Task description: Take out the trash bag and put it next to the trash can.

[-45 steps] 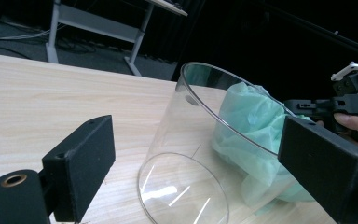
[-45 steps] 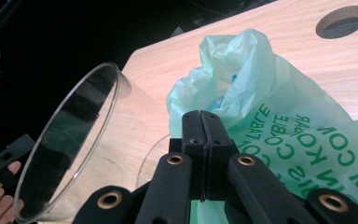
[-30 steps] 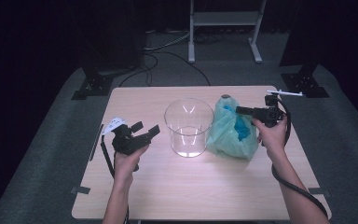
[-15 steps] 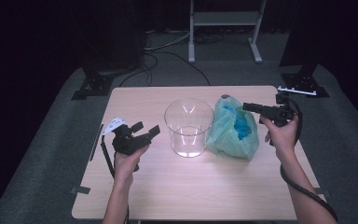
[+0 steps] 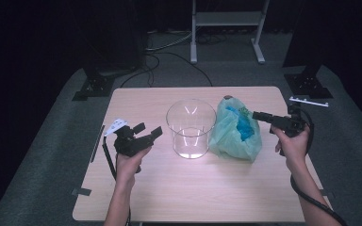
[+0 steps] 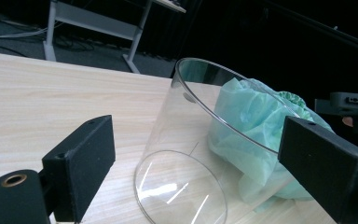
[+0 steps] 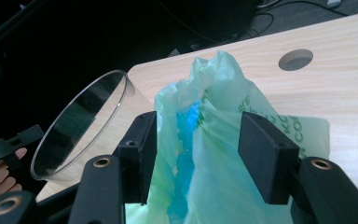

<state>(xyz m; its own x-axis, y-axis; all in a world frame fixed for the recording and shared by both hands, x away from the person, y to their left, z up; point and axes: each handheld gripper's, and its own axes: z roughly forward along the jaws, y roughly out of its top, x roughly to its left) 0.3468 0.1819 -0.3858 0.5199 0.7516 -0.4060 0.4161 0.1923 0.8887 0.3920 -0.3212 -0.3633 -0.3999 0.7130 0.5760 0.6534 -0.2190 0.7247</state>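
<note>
Rightward and back from the bag (image 5: 235, 134) goes the right claw (image 5: 257, 114) since a second ago, jaws spread. On the worktop (image 5: 193, 188), the jar (image 5: 191, 128) stands just left of the bag. Left claw (image 5: 148, 132) hovers spread. Probably best: pinch one rim layer of film.

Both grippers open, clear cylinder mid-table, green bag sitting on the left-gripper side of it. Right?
Wrong side. In the high view the green bag sits beside the clear cylinder on the right gripper side. The rest holds: left gripper and right gripper are both open, cylinder mid-table.
</note>
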